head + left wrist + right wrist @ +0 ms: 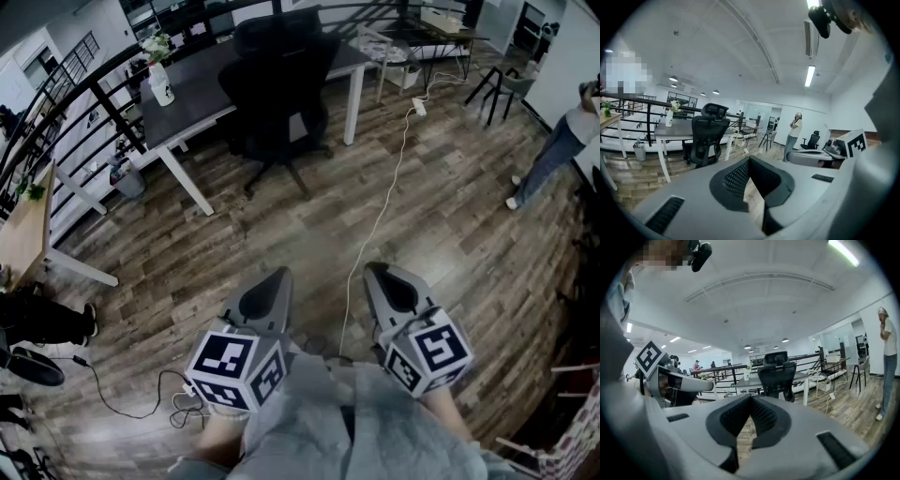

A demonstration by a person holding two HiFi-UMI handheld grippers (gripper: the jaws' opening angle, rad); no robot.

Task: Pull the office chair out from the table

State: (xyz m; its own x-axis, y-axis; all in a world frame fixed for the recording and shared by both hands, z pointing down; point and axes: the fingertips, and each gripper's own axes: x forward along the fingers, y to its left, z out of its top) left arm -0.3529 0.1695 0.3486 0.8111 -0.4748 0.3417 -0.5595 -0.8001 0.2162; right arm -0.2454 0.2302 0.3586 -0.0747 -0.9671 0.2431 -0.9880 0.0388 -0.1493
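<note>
Office floor, seen from above: a person stands on a wood-plank floor [450, 234] with a tool in each hand, both held out in front and pointing at a black office chair [278, 89] on the far side of the room. The chair stands pushed in at the near edge of a dark-topped table [192, 94], its back towards the person and well apart from both tools.

The left gripper [279, 276] has its jaws pressed together with nothing between them. The right gripper [373, 270], just beside it, is closed and empty in the same way.

A white vase [161, 82] of flowers stands on the table's left end, and a black railing [84, 103] runs behind it. A white cable [382, 202] trails across the planks from near the table's right leg to a spot between the two tools. A second person [555, 148] stands at the far right, and a light wooden desk [23, 230] sits at the left edge.
</note>
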